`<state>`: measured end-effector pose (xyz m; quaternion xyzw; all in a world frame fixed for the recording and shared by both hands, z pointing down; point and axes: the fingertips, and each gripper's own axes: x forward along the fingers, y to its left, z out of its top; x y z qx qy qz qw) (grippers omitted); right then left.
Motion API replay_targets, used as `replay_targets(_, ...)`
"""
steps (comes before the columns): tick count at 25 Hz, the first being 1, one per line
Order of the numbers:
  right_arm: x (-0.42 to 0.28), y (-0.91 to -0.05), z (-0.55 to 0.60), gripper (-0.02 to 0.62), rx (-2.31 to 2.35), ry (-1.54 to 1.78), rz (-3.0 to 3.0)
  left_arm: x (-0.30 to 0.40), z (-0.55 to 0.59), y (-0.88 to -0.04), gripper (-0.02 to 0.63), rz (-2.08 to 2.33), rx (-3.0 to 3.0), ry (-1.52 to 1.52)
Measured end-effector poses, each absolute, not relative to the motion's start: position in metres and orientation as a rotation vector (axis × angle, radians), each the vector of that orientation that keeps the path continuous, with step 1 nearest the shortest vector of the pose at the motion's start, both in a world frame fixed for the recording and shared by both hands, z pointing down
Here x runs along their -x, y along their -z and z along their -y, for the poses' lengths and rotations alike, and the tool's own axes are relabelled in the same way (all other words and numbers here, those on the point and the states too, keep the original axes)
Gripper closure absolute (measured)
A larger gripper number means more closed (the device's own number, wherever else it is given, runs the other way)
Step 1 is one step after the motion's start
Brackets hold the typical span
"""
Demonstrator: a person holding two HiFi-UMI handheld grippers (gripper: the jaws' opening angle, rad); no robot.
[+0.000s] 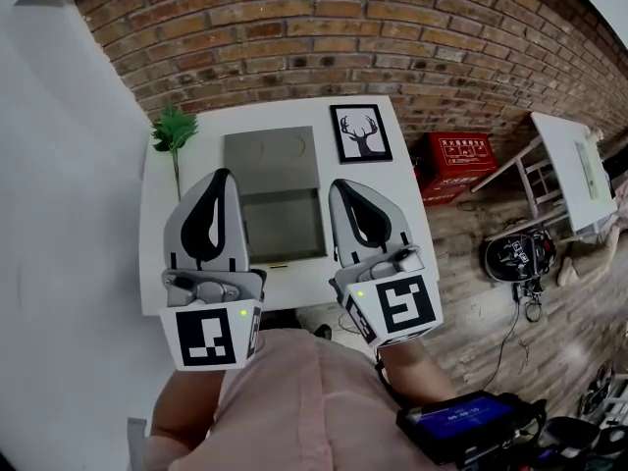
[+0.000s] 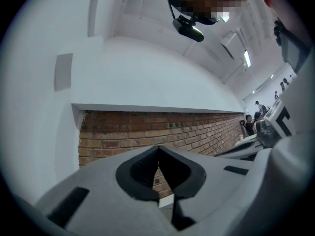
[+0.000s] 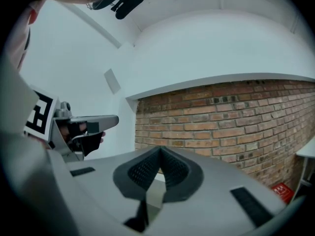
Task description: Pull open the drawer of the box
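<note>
A head view looks down on one white table (image 1: pixel 206 150) set against a brick wall (image 1: pixel 324 37). On the table stand one grey box (image 1: pixel 270 155), one small green plant (image 1: pixel 174 129) and one framed picture (image 1: pixel 360 132) of a deer's head. One red box (image 1: pixel 459 163) sits on the wooden floor just to the right of the table.

The grey box stands in the middle of the table, between the plant on the left and the picture on the right. Its flat top carries two faint round marks. Its one drawer (image 1: pixel 285 224) is pulled out from the near side, toward the person. The inside of the drawer shows as a plain grey floor with low walls.

There are two grippers, one in each hand. The left gripper (image 1: pixel 221 173) and the right gripper (image 1: pixel 339 183) are held up in front of a pink shirt (image 1: pixel 285 400), and in the head view they sit on either side of the open drawer. Each carries one cube with black and white square markers at its rear.

In the left gripper view, the left gripper's jaws are pressed together at the tips with nothing held, and brick wall shows beyond them. In the right gripper view, the right gripper's jaws likewise meet tip to tip, gripping nothing.
</note>
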<state>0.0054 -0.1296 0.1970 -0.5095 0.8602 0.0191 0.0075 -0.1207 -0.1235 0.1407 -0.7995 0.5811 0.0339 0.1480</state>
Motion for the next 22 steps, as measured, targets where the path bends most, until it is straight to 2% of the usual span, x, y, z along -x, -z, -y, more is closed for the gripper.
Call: replay_targets(22, -0.004, -0.206, 0.144, 0.592, 1.617, -0.051, -2.69, 0.119, 0.14, -0.163, 0.598, -1.662, 2.351, -0.044)
